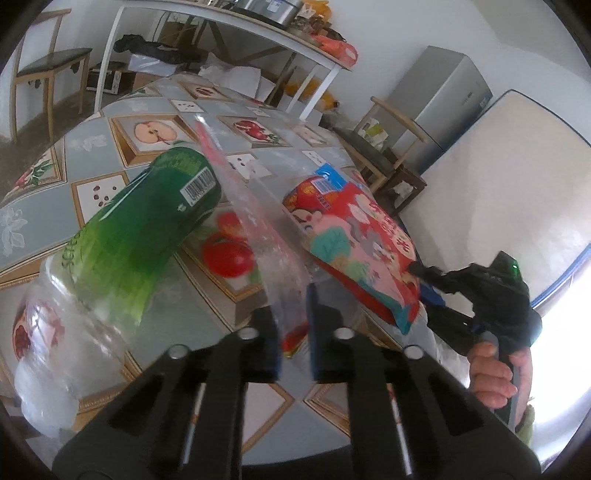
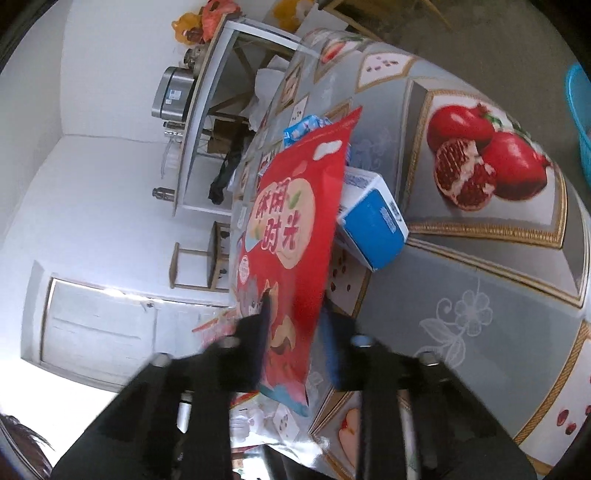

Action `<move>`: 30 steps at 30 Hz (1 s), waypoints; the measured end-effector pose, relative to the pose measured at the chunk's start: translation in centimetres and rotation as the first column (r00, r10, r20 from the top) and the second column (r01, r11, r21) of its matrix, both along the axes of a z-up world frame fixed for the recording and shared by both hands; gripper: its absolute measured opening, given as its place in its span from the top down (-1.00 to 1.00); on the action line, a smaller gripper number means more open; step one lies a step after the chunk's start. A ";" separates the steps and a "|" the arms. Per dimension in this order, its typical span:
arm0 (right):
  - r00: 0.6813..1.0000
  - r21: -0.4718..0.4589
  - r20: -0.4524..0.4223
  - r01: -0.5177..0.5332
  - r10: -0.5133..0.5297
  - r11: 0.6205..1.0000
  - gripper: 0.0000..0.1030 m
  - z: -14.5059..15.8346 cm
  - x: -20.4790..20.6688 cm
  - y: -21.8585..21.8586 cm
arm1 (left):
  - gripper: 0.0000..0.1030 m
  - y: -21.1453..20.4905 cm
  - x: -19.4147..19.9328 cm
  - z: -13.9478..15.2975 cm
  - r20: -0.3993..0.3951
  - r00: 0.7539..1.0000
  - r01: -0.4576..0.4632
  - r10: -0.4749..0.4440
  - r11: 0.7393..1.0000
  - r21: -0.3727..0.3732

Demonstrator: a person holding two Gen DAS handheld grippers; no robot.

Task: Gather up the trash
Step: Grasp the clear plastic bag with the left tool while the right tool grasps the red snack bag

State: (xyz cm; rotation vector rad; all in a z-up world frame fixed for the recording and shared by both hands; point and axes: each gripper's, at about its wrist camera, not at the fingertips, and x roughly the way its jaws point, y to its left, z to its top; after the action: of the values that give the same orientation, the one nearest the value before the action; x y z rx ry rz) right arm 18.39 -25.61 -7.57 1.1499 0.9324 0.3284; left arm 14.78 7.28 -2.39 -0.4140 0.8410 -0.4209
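My left gripper [image 1: 293, 325] is shut on the rim of a clear plastic bag [image 1: 255, 221], holding it up over the table. An empty clear bottle with a green label [image 1: 147, 225] lies tilted in the bag at the left. My right gripper [image 2: 295, 332] is shut on a red snack packet [image 2: 291, 236], holding it upright; the packet also shows in the left wrist view [image 1: 362, 251], at the bag's right side, with the right gripper [image 1: 417, 273] behind it. A blue and white carton [image 2: 373, 221] lies on the table behind the packet.
The table has a fruit-print cloth [image 2: 480, 295]. A white shelf unit [image 1: 229, 22] with pots stands behind it, wooden chairs [image 1: 44, 74] on both sides, a grey fridge [image 1: 439, 99] and a mattress [image 1: 506, 177] at the right. A blue basin [image 2: 581, 118] shows at the far right edge.
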 end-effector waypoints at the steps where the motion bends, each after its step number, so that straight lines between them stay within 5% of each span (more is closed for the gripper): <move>1: 1.000 0.017 0.001 0.000 0.000 1.000 0.84 -0.2 0.0 -0.1 | 0.92 -0.2 -0.4 0.2 0.006 1.000 0.008 -0.008 1.000 0.001; 6: 0.999 0.040 0.046 -0.029 0.027 0.999 0.91 0.9 -1.7 -1.1 | 0.96 -0.5 -2.5 1.0 0.007 0.998 0.055 -0.055 0.998 -0.012; 12: 0.982 0.003 0.046 -0.184 0.184 0.983 0.91 1.7 -4.2 -2.0 | 0.95 -1.2 -6.1 0.3 -0.087 0.983 0.160 -0.164 0.986 -0.055; 14: 0.977 -0.014 0.017 -0.213 0.214 0.977 0.90 1.1 -5.0 -2.3 | 0.77 -1.5 -6.9 -0.5 -0.120 0.975 0.182 -0.189 0.981 -0.067; 16: 0.975 -0.015 -0.021 -0.221 0.220 0.975 0.89 0.0 -5.5 -2.8 | 0.31 -1.6 -7.1 -1.2 -0.154 0.968 0.189 -0.199 0.979 -0.078; 22: 0.979 0.010 -0.021 -0.202 0.202 0.979 0.79 -1.5 -5.5 -3.8 | -0.11 -0.4 -6.4 -3.1 -0.239 0.958 0.119 -0.159 0.977 -0.175; 30: 0.986 0.059 -0.006 -0.165 0.166 0.985 0.47 -3.1 -5.5 -5.2 | -0.14 2.4 -6.0 -4.9 -0.315 0.948 -0.058 -0.041 0.952 -0.301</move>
State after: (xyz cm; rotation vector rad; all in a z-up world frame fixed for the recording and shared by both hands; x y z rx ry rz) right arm 12.89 -30.86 -10.69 1.1312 1.0363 0.4872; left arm 8.82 9.67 -7.27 -0.7899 1.0911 -0.4863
